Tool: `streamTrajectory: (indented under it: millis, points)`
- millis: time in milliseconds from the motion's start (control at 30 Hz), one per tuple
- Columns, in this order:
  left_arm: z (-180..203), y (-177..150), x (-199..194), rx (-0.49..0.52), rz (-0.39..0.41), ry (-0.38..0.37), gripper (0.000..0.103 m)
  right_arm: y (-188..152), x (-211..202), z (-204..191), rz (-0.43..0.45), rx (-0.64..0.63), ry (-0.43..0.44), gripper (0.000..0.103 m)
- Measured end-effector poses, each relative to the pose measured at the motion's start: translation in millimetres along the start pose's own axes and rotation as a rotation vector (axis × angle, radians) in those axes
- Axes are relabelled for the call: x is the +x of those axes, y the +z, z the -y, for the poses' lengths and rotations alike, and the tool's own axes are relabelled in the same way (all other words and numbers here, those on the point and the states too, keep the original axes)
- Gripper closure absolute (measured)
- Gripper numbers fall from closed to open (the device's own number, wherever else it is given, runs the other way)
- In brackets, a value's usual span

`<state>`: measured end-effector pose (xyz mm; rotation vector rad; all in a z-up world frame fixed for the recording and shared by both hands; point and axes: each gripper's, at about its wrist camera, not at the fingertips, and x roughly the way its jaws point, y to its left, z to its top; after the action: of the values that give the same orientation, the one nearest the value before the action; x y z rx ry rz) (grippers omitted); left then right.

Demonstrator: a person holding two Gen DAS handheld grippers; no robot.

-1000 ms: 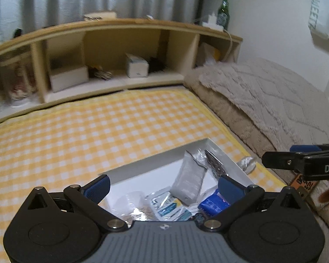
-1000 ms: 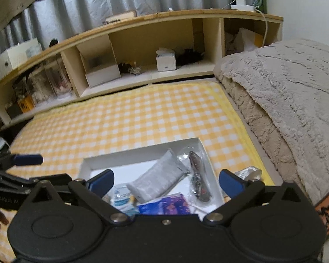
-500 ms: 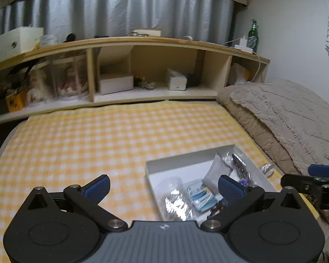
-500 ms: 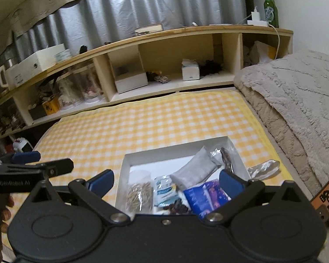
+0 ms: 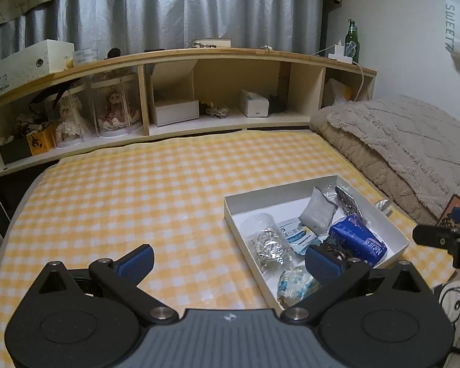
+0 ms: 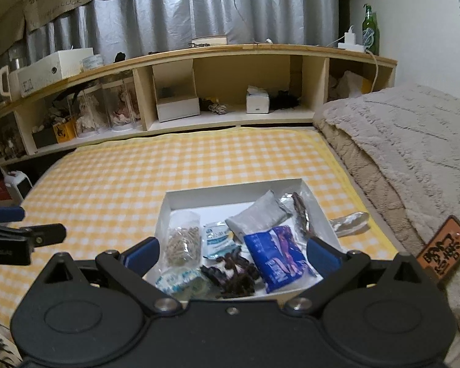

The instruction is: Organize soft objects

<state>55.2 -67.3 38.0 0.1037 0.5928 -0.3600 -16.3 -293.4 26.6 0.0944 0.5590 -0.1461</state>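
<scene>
A white box [image 5: 262,197] [image 6: 217,192] sits on the yellow checked bed and holds several soft packets: a blue tissue pack [image 5: 357,240] [image 6: 276,257], a grey pouch [image 5: 317,211] [image 6: 256,217], a clear bag of pale bits [image 5: 268,243] [image 6: 182,242], a white-blue sachet [image 6: 217,239] and a dark tangled piece [image 6: 233,273]. A silver packet [image 6: 349,220] lies on the bed just right of the box. My left gripper [image 5: 230,260] is open and empty, above the bed at the box's left edge. My right gripper [image 6: 231,253] is open and empty, above the box's near side.
A wooden shelf headboard [image 5: 181,61] with boxes, dolls and a green bottle [image 5: 351,41] runs along the back. A folded beige blanket [image 5: 408,150] lies at the right. An orange tag [image 6: 444,250] sits at the right edge.
Both grippers have pulled back and up from the box, so more of the bed and shelf shows. The left gripper has shifted left of the box. Both stay open.
</scene>
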Motion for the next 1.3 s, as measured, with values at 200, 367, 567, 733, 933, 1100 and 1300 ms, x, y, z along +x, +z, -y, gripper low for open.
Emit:
streamTrajectory:
  millis: [200, 367, 567, 733, 933, 1100, 1300]
  points:
    - [-1.1, -15.6, -9.0, 0.0, 0.028, -0.011, 0.0, -19.1, -7.2, -6.1, -0.003, -0.006, -0.031, 0.0]
    - [-2.3, -26.6, -5.9, -0.001, 0.026, 0.006, 0.0, -33.8, -12.3, -10.4, 0.029, -0.023, -0.09, 0.0]
    - [-7.0, -34.7, -1.1, -0.016, 0.022, 0.013, 0.0, -46.7, -14.4, -13.3, 0.029, -0.017, -0.116, 0.0]
    - [-8.0, -43.2, 1.3, -0.021, 0.019, 0.018, 0.0, -50.6, -15.4, -9.4, 0.048, 0.011, -0.127, 0.0]
    - [-8.7, -45.3, 1.3, -0.023, 0.028, 0.02, 0.0, -56.7, -15.8, -12.8, 0.069, 0.006, -0.143, 0.0]
    - [-7.2, -47.6, 2.5, -0.01, 0.023, 0.033, 0.0, -58.0, -16.2, -15.4, 0.076, -0.001, -0.147, 0.0]
    - [-7.9, -48.9, 3.0, -0.005, 0.02, 0.037, 0.0, -57.7, -15.3, -16.6, 0.071, -0.004, -0.142, 0.0]
